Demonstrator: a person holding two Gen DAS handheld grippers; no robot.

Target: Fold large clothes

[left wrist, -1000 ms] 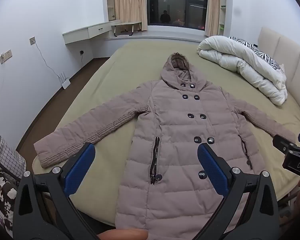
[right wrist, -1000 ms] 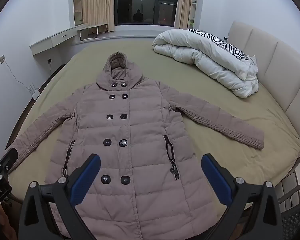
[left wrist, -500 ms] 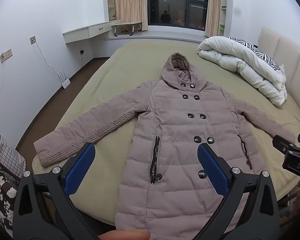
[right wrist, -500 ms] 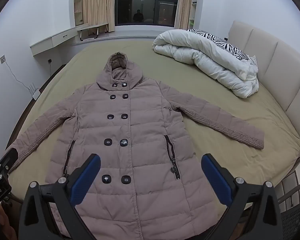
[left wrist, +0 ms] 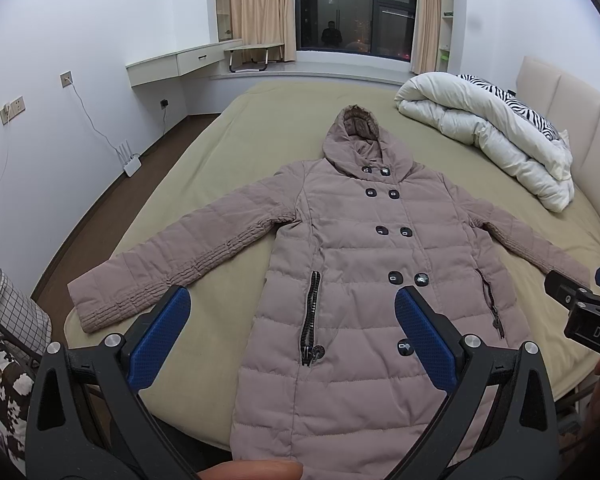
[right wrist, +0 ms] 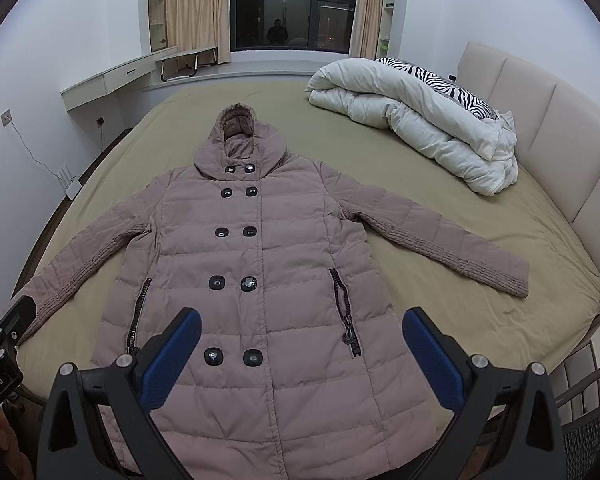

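Coat (left wrist: pixel 352 264) lay flat, face up on bed (left wrist: pixel 228 152), sleeves spread, hood toward window. L gripper (left wrist: pixel 292 332) & R gripper (right wrist: pixel 300 344) hovered over hem, both released, nothing held. Duvet (right wrist: pixel 412 120) bunched near headboard.

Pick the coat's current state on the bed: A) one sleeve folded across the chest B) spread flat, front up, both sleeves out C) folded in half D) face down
B: the coat lies flat on the bed with its buttons showing and both sleeves stretched out to the sides.
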